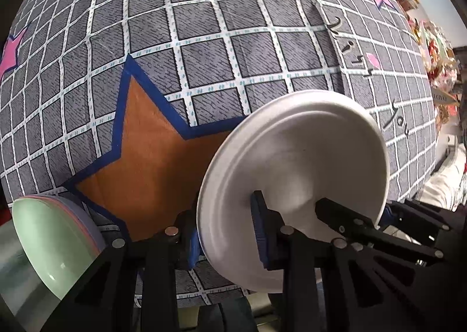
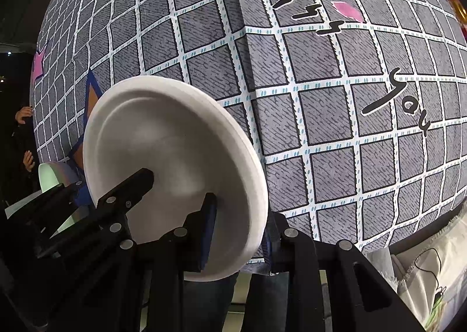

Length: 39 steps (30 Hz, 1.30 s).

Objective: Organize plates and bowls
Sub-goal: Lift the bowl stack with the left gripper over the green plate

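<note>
Black script on the checked cloth [image 2: 321, 116] reads "kiss you". Both the left tool [image 1: 227, 232] and the right tool [image 2: 239, 227] are clamped on the white plate [image 2: 175, 157]'s rim, green bowl [image 1: 43, 238] beside.

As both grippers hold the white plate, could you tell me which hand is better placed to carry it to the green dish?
Probably left: the left gripper grips the white plate at the rim nearest the green dish; the right gripper holds the far rim.
</note>
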Motion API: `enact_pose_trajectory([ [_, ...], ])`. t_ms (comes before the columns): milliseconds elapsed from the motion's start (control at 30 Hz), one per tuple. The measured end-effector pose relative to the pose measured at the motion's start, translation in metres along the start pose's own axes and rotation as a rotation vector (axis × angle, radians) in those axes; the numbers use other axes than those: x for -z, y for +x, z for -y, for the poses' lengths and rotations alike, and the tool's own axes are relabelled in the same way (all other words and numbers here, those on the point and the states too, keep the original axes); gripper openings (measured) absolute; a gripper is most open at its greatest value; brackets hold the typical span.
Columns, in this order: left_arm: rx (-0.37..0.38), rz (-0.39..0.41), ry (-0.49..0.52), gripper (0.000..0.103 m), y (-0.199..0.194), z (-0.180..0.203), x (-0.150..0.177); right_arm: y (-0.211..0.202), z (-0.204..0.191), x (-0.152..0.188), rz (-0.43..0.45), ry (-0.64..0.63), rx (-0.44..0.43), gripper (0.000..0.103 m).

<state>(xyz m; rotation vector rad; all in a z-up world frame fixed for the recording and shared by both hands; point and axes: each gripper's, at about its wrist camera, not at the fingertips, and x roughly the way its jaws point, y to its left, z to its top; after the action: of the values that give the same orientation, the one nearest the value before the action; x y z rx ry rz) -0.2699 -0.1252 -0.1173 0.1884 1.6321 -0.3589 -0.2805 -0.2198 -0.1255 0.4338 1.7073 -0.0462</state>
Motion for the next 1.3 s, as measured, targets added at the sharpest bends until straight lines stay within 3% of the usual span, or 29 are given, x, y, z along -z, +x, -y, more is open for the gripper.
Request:
enact_pose_trajectory([
  [200,0.001,0.004,0.004,0.032,-0.011,-0.002,0.009,-0.009,0.006,0.014,-0.014,0.009,0.002,0.030],
  [600,0.003,0.071,-0.024,0.032,-0.053,-0.024,0.010,-0.041,-0.024,0.026,0.021,-0.022,0.011,0.030],
  [1300,-0.018,0.198,-0.120,0.032,-0.121,-0.103,0.048,-0.078,-0.101,0.051,0.097,-0.140,0.011,0.030],
])
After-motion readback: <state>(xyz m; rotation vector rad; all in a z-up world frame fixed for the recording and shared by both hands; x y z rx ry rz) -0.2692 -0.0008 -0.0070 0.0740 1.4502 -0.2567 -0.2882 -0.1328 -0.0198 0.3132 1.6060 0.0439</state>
